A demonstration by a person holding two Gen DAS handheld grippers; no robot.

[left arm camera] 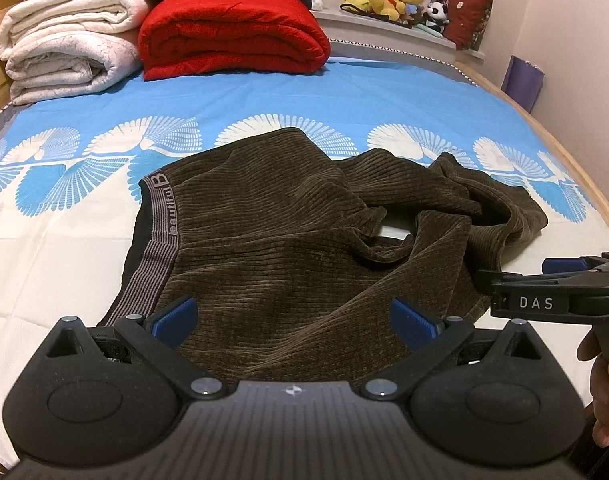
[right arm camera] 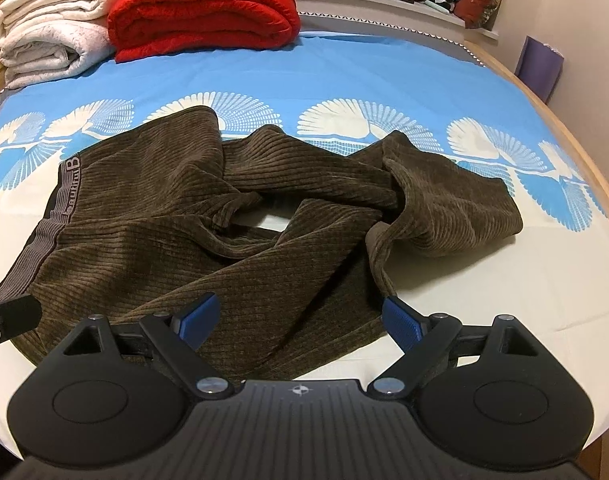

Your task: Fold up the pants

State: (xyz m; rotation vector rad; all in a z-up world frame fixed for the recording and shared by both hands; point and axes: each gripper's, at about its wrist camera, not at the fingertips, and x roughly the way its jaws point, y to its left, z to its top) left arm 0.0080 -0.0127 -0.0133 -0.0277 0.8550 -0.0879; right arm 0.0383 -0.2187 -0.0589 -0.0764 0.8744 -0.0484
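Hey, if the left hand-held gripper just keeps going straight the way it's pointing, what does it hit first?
Most likely the brown corduroy pants. The left hand-held gripper is open just above their near edge, with the fabric directly between and ahead of its fingers. Depth is hard to judge, but nothing else lies in between.

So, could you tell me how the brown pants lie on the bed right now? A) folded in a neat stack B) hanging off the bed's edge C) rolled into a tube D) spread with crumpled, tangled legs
D: the brown pants lie spread on the bed, waistband flat and the legs crumpled and twisted.
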